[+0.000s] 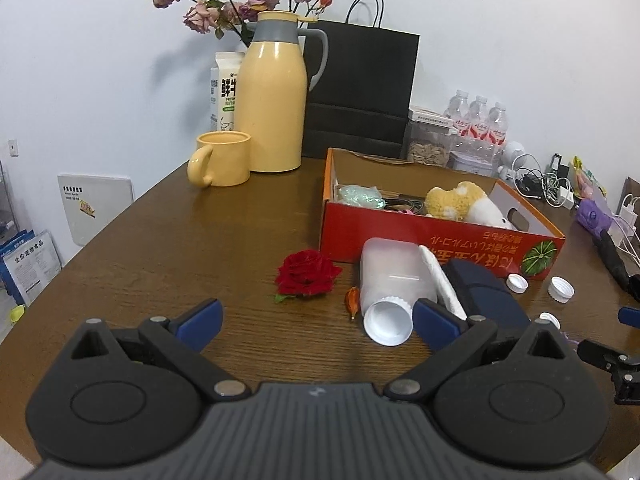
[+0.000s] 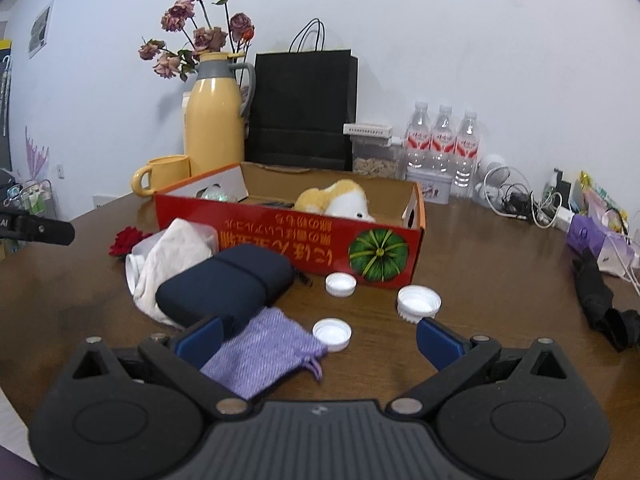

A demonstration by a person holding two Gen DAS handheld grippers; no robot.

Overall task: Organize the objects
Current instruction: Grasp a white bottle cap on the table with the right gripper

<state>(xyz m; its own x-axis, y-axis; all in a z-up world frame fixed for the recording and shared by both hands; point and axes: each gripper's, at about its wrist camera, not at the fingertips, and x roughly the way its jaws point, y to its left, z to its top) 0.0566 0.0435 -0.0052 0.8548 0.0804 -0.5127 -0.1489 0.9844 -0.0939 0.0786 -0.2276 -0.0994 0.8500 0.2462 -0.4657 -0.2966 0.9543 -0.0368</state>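
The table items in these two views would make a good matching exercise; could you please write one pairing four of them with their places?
Things:
1. Plush toy
2. Red rose
3. Mug
4. Purple pouch

Places:
A. Between the right gripper's open fingers
B. Inside the red box
C. Beside the yellow flask
D. On the bare table, left of the plastic jar

Pairs: 1-B, 2-D, 3-C, 4-A

Colours on the table
Red box (image 2: 288, 240) with green pumpkin print; navy case (image 2: 224, 284); lilac woven pouch (image 2: 264, 350); yellow jug (image 1: 272, 100)
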